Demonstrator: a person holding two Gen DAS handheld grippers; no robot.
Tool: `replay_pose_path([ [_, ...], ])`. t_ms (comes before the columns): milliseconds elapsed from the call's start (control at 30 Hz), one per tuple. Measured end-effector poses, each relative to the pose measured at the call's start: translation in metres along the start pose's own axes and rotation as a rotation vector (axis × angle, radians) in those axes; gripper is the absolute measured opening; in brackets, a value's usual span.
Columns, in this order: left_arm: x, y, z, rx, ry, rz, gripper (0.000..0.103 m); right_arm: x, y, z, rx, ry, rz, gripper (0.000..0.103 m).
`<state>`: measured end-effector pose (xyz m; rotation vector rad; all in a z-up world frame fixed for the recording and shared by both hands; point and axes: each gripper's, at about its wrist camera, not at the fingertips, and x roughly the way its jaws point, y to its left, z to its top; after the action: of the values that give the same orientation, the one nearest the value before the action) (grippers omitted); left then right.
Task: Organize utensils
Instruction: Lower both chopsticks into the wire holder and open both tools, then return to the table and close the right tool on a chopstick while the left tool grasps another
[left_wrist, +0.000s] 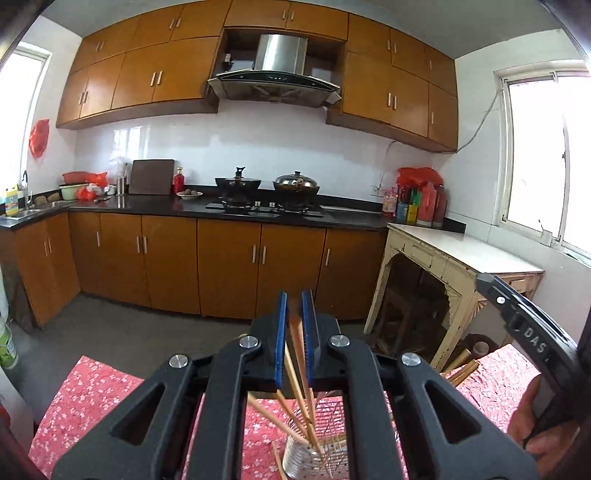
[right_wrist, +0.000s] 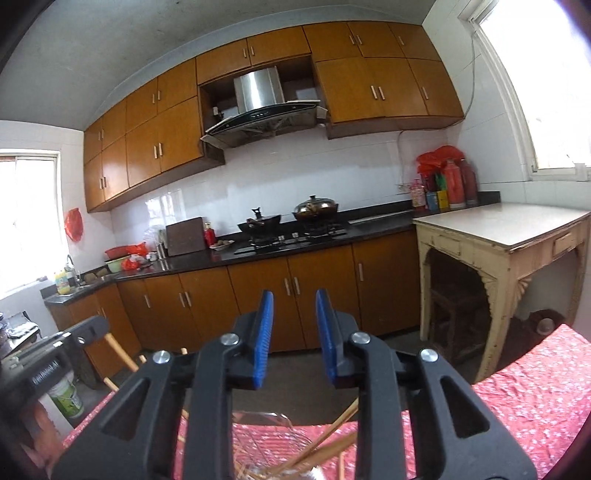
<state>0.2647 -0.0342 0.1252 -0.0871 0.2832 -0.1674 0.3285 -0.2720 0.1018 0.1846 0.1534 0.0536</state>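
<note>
Wooden chopsticks (left_wrist: 295, 343) clamped between the pads of the left gripper (left_wrist: 295, 314), tips hanging into the ribbed metal holder (left_wrist: 301, 456) on the red floral cloth (left_wrist: 88, 402). Likely the drop-in step; next, release over the holder. Wire rack (left_wrist: 338, 448) stands beside it.

Right wrist view: right gripper (right_wrist: 294, 325) parted, empty. Loose chopsticks (right_wrist: 332, 432) below, over a rack, may snag. Cream side table (right_wrist: 498, 229) well apart.
</note>
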Motion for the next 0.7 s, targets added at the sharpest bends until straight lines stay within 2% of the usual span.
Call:
replay_pose_path([
  [133, -0.017, 0.008, -0.001, -0.013, 0.006, 0.015, 0.009, -0.019, -0.005, 0.000, -0.006, 0.019, -0.029, 0.028],
  [233, -0.026, 0.013, -0.003, -0.016, 0.016, 0.032, 0.016, -0.033, -0.010, -0.006, -0.005, 0.051, -0.045, 0.028],
  [367, -0.044, 0.024, -0.013, -0.028, 0.031, 0.047, 0.018, -0.054, -0.018, -0.026, -0.011, 0.112, -0.072, 0.028],
  [533, -0.068, 0.037, -0.037, -0.018, 0.046, 0.075, 0.018, -0.075, -0.034, -0.066, -0.004, 0.200, -0.106, 0.028],
  [700, -0.075, 0.044, -0.068, -0.003, 0.083, 0.100, 0.020, -0.083, -0.049, -0.118, 0.021, 0.317, -0.133, 0.028],
])
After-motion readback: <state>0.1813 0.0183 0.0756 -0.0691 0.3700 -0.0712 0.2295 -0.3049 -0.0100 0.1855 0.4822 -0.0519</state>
